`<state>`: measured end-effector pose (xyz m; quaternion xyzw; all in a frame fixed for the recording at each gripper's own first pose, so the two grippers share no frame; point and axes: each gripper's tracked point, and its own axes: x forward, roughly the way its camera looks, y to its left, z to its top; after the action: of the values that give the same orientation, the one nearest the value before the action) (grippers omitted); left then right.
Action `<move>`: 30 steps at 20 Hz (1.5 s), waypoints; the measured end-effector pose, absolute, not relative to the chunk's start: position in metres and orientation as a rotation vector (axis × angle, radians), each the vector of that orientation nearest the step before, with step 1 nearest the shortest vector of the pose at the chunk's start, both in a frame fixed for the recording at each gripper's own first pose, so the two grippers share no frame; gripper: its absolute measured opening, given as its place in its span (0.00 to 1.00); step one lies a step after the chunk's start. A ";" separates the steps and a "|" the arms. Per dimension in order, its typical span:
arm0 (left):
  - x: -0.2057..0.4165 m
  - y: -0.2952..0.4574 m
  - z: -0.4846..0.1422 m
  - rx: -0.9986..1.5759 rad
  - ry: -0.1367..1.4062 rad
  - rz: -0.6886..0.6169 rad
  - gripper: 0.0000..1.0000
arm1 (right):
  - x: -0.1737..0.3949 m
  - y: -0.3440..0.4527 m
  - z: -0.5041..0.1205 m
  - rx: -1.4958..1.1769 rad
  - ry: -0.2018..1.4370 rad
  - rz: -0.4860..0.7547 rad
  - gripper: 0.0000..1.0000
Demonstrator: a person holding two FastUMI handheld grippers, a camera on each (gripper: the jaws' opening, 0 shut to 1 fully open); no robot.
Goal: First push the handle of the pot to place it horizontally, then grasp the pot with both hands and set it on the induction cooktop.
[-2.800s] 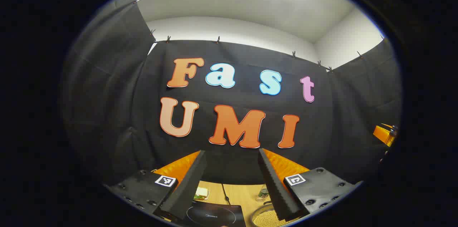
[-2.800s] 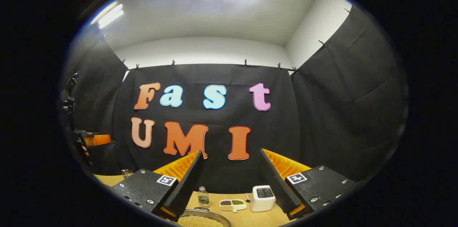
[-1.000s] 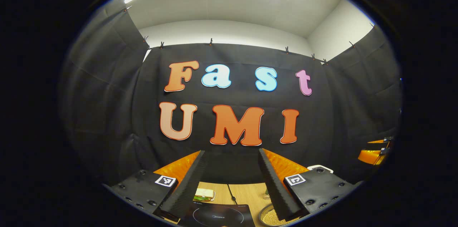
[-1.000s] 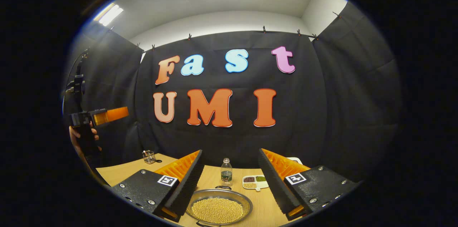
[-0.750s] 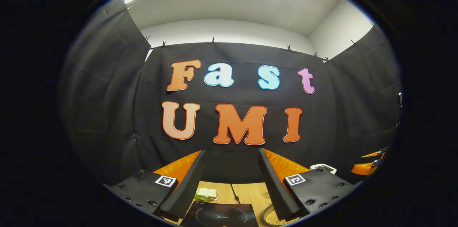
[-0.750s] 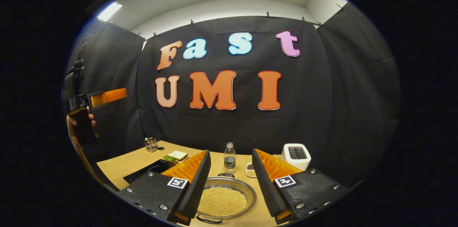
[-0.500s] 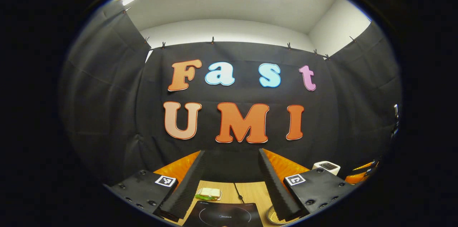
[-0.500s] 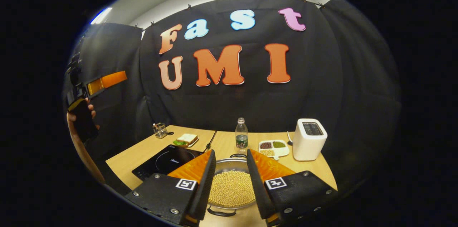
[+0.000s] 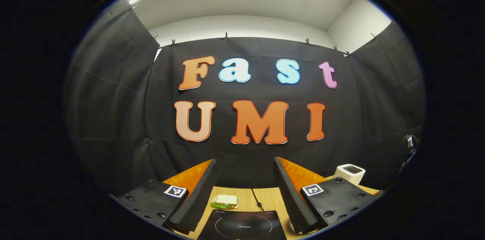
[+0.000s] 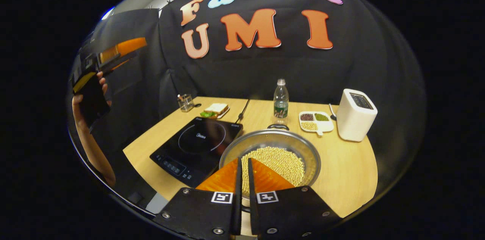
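Observation:
A round metal pot [image 10: 307,156] full of pale beans sits on the wooden table [image 10: 352,179], just right of the black induction cooktop [image 10: 197,143]. Its far handle [image 10: 277,127] lies by the far rim; the near one is hidden behind my fingers. My right gripper [image 10: 244,160] hangs over the pot's near rim, its jaws shut to a thin slit with nothing between them. My left gripper [image 9: 245,160] is open, held high above the cooktop [image 9: 242,226] and pointing at the wall. The right gripper view shows that left gripper [image 10: 130,47] in a hand [image 10: 81,100] at upper left.
Behind the pot stand a water bottle [image 10: 280,100], a divided dish of grains [image 10: 316,120] and a white toaster [image 10: 356,115]. A sandwich on a plate [image 10: 215,110] and a small glass [image 10: 185,102] lie beyond the cooktop, with its cable [image 10: 244,108] running back.
My right gripper has tipped down toward the pot and its jaws have closed from wide open to almost touching. The left gripper has stayed high and open, tilting down slightly.

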<state>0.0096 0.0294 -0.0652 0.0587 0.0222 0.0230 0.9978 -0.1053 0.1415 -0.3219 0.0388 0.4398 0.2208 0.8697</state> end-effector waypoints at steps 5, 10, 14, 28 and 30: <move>0.013 0.046 -0.083 0.118 0.081 0.063 0.98 | -0.145 0.145 -0.363 0.116 1.091 0.493 0.00; 0.014 0.053 -0.099 0.092 0.110 0.061 0.98 | -0.172 0.158 -0.399 0.185 1.259 0.508 0.00; 0.016 0.061 -0.118 0.072 0.149 0.073 0.98 | -0.176 0.172 -0.403 0.268 1.305 0.536 0.00; 0.034 0.044 -0.134 0.074 0.178 0.039 0.95 | -0.190 0.193 -0.436 0.441 1.451 0.530 0.00; 0.038 0.035 -0.134 0.085 0.177 0.027 0.95 | -0.195 0.188 -0.443 0.417 1.465 0.529 0.00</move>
<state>0.0375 0.0353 -0.1335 0.0426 0.0884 0.0134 0.9951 -0.1947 0.1880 -0.4429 0.1866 0.6558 0.2369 0.6920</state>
